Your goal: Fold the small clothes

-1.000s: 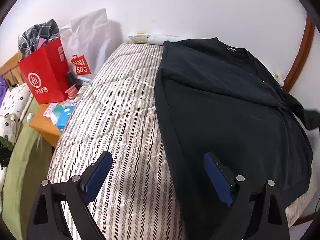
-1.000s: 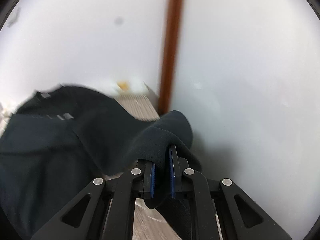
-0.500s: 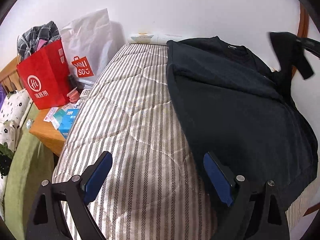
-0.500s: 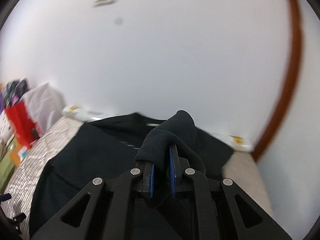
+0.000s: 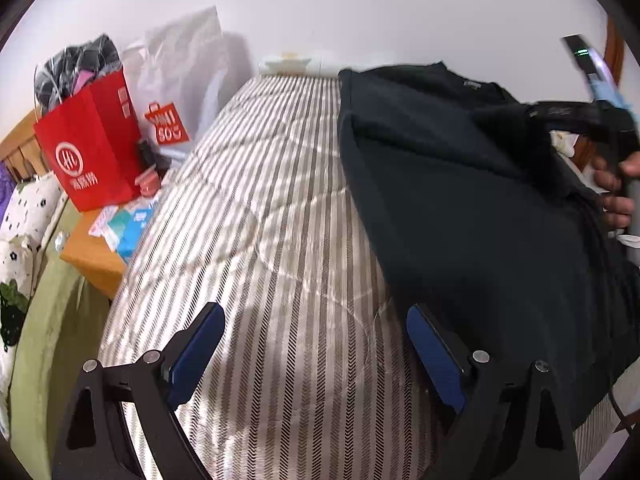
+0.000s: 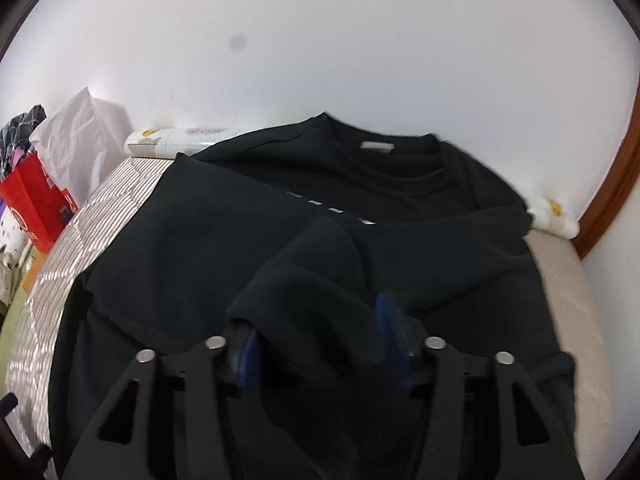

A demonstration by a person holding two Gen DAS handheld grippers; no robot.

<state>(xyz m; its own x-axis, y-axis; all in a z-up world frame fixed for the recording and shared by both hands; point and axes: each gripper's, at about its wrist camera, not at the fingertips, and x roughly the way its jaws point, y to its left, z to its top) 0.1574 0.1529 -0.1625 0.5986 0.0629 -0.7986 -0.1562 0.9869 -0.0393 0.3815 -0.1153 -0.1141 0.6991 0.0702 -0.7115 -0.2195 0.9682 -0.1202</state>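
Shirt covers striped bed; red bag beside it. Both claws, left and right, gape apart.

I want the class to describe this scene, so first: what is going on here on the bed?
A person with a gripper in each hand is folding a black sweatshirt on a striped mattress. The right gripper stands open with the sleeve draped between its fingers, laid across the sweatshirt's body. The left gripper hovers open over bare mattress beside the garment, holding nothing. A red bag stands off to the side.
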